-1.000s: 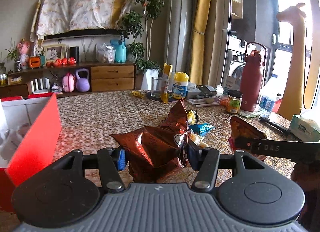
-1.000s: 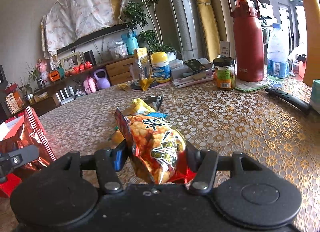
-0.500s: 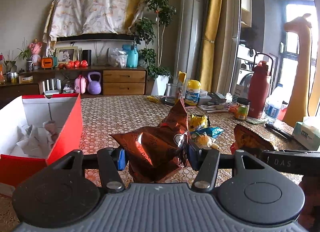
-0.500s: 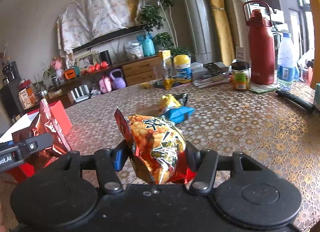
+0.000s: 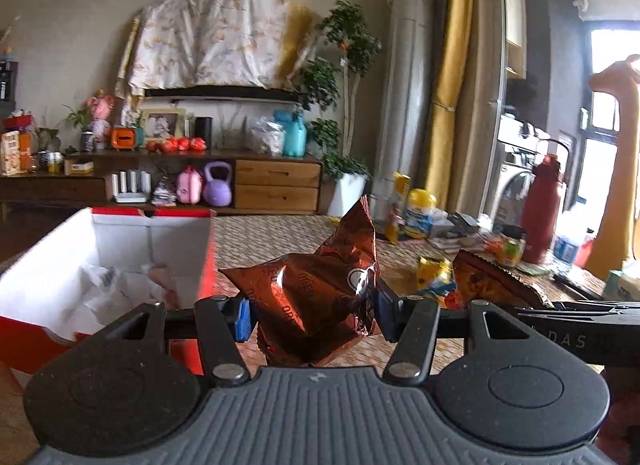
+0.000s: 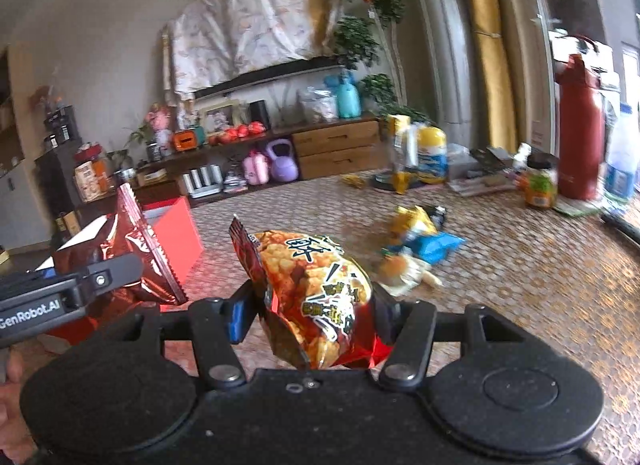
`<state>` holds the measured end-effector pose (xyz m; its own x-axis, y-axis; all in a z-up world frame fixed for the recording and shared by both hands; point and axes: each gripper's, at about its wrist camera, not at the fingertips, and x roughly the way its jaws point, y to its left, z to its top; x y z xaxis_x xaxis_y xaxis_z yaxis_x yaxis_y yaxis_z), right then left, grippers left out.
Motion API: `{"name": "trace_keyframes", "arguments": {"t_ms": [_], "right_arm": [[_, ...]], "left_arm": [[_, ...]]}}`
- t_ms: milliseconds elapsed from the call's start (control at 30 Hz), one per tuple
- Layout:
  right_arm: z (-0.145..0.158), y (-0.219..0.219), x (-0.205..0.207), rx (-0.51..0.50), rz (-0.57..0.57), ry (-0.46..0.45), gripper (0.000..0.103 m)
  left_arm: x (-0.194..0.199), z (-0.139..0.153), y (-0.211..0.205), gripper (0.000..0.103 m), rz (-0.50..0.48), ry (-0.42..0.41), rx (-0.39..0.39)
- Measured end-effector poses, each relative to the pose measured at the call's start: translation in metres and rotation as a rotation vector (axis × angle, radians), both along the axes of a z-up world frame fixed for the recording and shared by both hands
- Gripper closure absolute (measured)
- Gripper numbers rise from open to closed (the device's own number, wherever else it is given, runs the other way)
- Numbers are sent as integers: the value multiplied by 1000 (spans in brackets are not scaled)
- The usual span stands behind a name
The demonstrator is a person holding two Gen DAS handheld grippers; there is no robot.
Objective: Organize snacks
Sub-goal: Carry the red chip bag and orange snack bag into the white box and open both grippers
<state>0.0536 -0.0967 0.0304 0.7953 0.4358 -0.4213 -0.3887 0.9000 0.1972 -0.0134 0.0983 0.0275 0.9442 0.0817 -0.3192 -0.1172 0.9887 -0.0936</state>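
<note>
My left gripper [image 5: 312, 313] is shut on a shiny brown snack bag [image 5: 320, 289] and holds it above the table, just right of the red box [image 5: 36, 337] with white inside and crumpled paper. My right gripper [image 6: 312, 313] is shut on a red and orange snack bag [image 6: 320, 297], also raised. The brown bag also shows at the left of the right wrist view [image 6: 120, 261], beside the red box [image 6: 176, 237]. Several small snack packets [image 6: 420, 241] lie loose on the table; they also show in the left wrist view [image 5: 434, 279].
The table [image 6: 520, 285] has a gold patterned cloth. At its far right stand a red flask [image 6: 578, 133], a jar [image 6: 540, 185], a water bottle [image 6: 620, 169], a yellow-lidded tub [image 6: 430, 153] and books. A tissue box [image 5: 624, 285] sits far right.
Both grippers have moved left and up with their bags. The red box has come nearer and more of its inside shows in the left wrist view.
</note>
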Motion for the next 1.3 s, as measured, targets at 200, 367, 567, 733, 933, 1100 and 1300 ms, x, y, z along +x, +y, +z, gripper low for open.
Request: {"name": "trace_keyframes", "arguments": {"t_ms": [200, 367, 567, 733, 933, 1100, 1300], "right_arm": [[15, 44, 5, -8, 96, -30, 46], [33, 90, 10, -7, 188, -64, 46], [51, 147, 19, -16, 288, -104, 46], [54, 188, 30, -17, 359, -96, 46], [45, 223, 38, -14, 406, -56, 46], [34, 237, 40, -27, 424, -26, 46], [18, 245, 43, -52, 421, 12, 46]], "left_arm": [[-9, 11, 37, 47, 82, -31, 7], [-13, 16, 72, 47, 152, -35, 17], [-13, 19, 115, 47, 224, -19, 25], [-8, 15, 142, 47, 266, 3, 35], [2, 5, 169, 47, 304, 42, 33], [8, -6, 182, 47, 322, 70, 20], [17, -19, 189, 46, 323, 104, 13]]}}
